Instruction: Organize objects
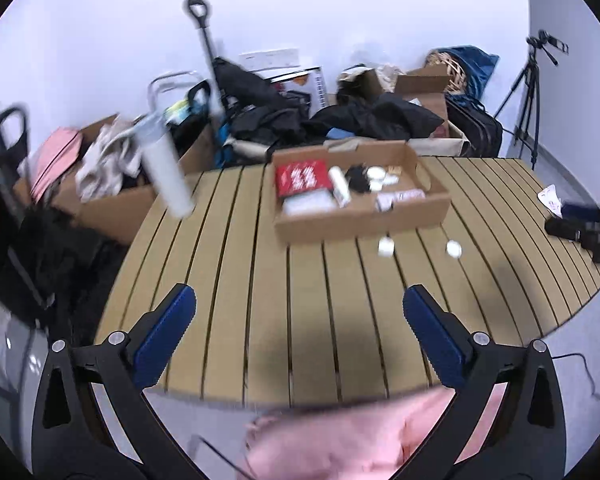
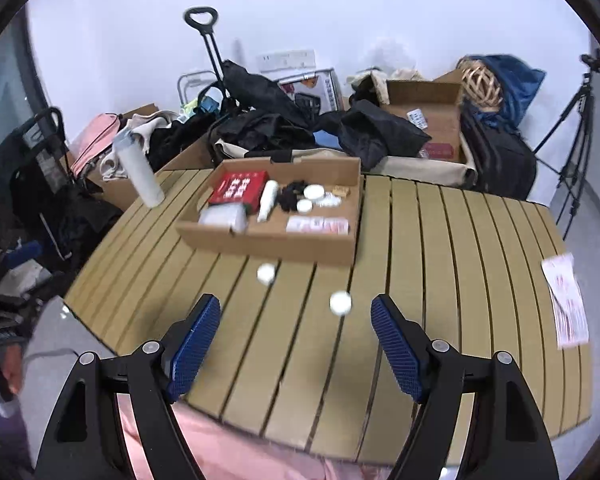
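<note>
**Two small white pieces left outside the box**

Left wrist view: the left gripper (image 1: 300,320) hangs over the near edge of the slatted bench (image 1: 228,280), its blue fingers (image 1: 164,336) spread wide and holding nothing. At 12 o'clock sits the cardboard box (image 1: 360,220), already filled with a red packet (image 1: 300,178), a white tube and other small items. Two small white pieces (image 1: 386,247) lie loose on the slats just in front of it. A white bottle (image 1: 168,172) stands at 10 o'clock.

Right wrist view: the right gripper (image 2: 296,340) is also wide open and empty. One round white piece (image 2: 340,303) lies just beyond its fingertips, the other (image 2: 266,273) nearer the box (image 2: 268,244). A printed sheet (image 2: 566,300) rests at 3 o'clock. Sorting looks mostly done; these strays seem to remain.
</note>
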Demonstrator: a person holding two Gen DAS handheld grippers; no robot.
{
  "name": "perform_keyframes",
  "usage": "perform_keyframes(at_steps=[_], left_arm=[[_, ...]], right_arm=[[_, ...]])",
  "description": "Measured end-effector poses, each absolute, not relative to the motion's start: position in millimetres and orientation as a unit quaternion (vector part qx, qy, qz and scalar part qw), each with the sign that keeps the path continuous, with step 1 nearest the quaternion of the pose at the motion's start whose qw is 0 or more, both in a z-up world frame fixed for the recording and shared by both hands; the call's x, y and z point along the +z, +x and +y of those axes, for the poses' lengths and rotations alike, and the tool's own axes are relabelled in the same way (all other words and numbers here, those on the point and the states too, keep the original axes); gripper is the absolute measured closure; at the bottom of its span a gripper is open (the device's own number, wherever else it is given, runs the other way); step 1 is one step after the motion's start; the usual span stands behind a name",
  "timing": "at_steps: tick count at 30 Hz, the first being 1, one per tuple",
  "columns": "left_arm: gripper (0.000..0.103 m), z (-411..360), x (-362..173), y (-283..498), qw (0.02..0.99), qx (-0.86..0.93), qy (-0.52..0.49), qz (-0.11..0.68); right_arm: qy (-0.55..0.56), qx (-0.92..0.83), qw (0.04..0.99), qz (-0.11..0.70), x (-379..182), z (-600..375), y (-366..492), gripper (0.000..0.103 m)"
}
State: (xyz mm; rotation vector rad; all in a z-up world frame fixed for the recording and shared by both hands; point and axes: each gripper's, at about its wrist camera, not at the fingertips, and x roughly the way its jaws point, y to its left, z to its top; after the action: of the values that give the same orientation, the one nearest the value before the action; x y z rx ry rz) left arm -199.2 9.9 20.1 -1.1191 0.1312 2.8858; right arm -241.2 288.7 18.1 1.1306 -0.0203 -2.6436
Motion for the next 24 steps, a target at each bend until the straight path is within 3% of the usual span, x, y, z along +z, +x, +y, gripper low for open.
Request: perform_keyframes(at_steps=[3, 5, 7, 12, 14, 22, 24], left_arm=[[0.0, 6, -22, -170, 0.011, 0.919, -0.395, -0.016], [0.0, 15, -50, -174, 0.024, 0.895, -0.446, 0.005], [0.0, 23, -64, -178, 0.017, 0.885, -0.465, 0.03], [0.0, 28, -62, -188, 0.021, 0.897, -0.442, 0.012], [0.0, 32, -65, -196, 0.029, 0.902, -0.43, 0.015], [0.0, 65, -96, -275, 0.067, 0.912, -0.404, 0.013], [0.001, 74, -103, -298, 0.094, 0.906, -0.412, 0.0]], right_arm=[[0.366, -0.922, 0.118, -0.038, -28, 293, -191, 0.02], [0.395, -0.91, 0.104, -0.076, -69, 297, -179, 0.02], [0.442, -0.889, 0.097, -0.064, -94, 297, -180, 0.02], [0.427, -0.896, 0.077, -0.096, -91, 319, -181, 0.019], [0.402, -0.906, 0.091, -0.1, -90, 323, -183, 0.013], [0.475, -0.879, 0.047, -0.019, -125, 315, -244, 0.011], [0.469, -0.882, 0.049, -0.005, -130, 313, -263, 0.015]])
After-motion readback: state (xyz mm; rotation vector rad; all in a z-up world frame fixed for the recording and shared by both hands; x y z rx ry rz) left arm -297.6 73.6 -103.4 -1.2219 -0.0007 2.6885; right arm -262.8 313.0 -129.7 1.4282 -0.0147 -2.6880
